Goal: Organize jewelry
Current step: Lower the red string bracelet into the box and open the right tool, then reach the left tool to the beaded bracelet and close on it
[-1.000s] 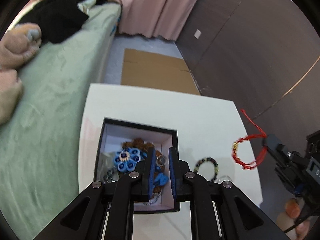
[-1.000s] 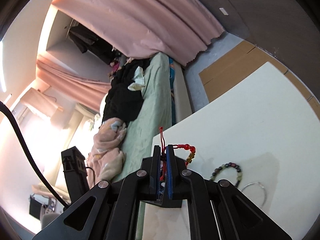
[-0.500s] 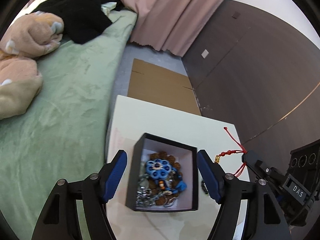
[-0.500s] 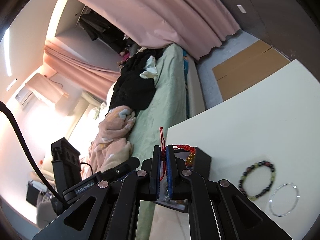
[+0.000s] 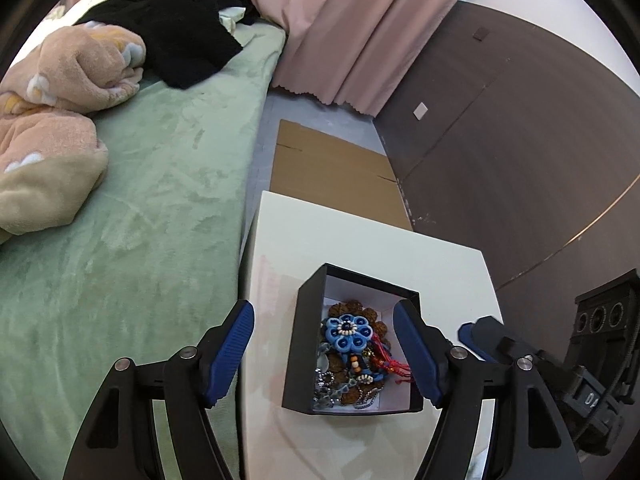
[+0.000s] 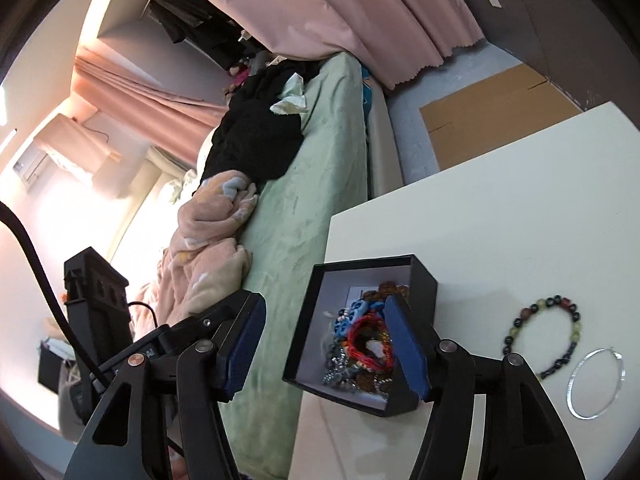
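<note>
A black jewelry box (image 5: 308,344) with a white inside stands on the white table (image 5: 360,248), holding a blue flower piece (image 5: 349,332), brown beads, chains and a red cord bracelet (image 5: 394,365). In the right wrist view the box (image 6: 424,292) shows the red bracelet (image 6: 362,338) lying on top of the pile. My left gripper (image 5: 328,356) is open and empty above the box. My right gripper (image 6: 324,348) is open and empty over the box. A dark bead bracelet (image 6: 546,336) and a silver bangle (image 6: 596,384) lie on the table to the right.
A green bed (image 5: 132,216) with a pink blanket (image 5: 60,92) and black clothes (image 5: 176,32) runs along the table's left edge. Flat cardboard (image 5: 332,176) lies on the floor beyond the table. A dark wall (image 5: 500,120) is to the right.
My right gripper moved over the box and opened, dropping the red bracelet into it. My left gripper opened earlier, rose and drew back from the box.
</note>
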Motion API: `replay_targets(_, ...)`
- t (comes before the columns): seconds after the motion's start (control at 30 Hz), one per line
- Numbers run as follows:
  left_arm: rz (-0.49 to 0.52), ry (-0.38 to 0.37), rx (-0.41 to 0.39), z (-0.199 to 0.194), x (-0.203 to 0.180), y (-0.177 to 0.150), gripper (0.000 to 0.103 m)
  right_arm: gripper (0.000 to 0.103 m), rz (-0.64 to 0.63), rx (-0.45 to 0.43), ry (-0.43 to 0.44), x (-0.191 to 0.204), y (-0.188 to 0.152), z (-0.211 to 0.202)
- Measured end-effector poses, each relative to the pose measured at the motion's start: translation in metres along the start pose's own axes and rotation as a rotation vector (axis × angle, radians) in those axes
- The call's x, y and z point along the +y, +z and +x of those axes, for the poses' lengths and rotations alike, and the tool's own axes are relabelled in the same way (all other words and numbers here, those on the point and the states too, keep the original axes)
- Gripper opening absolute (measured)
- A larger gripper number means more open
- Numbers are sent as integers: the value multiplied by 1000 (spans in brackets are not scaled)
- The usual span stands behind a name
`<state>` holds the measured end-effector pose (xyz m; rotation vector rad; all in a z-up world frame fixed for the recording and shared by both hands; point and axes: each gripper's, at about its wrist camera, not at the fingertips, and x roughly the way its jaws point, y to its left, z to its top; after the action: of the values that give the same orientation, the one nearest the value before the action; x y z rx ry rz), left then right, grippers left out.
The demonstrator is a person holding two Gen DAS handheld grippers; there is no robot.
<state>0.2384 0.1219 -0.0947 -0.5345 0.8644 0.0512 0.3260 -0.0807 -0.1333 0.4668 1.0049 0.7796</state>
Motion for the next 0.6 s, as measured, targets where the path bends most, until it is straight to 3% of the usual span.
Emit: replay_targets(0.6, 151, -36, 37, 22, -70, -25, 73, 65, 53, -50, -118, -53, 3, -73)
